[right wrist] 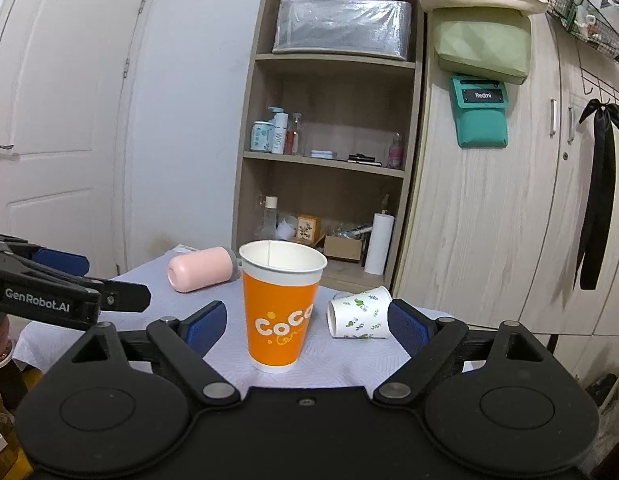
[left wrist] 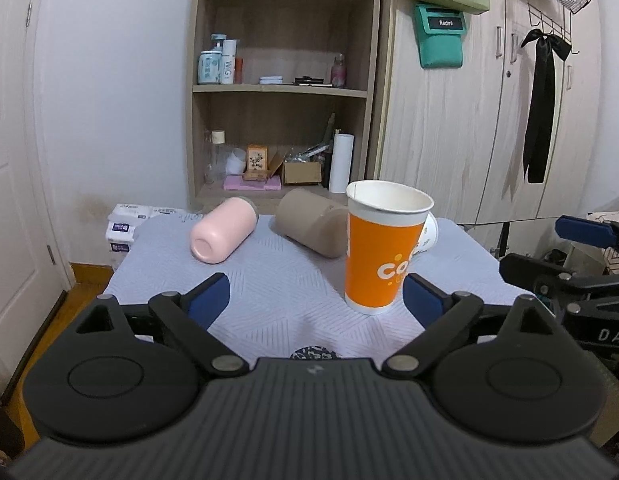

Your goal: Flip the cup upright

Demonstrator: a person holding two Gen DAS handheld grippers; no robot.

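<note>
An orange paper cup stands upright on the cloth-covered table; it also shows in the right wrist view. A pink cup lies on its side at the back left, also in the right wrist view. A tan cup lies on its side behind the orange one. A white leaf-print paper cup lies on its side to the right. My left gripper is open and empty, the orange cup just inside its right finger. My right gripper is open, with the orange cup between its fingers, apart from both.
A wooden shelf unit with bottles and boxes stands behind the table, wardrobe doors to its right. A white door is at the left. Tissue packs sit beside the table's back left corner.
</note>
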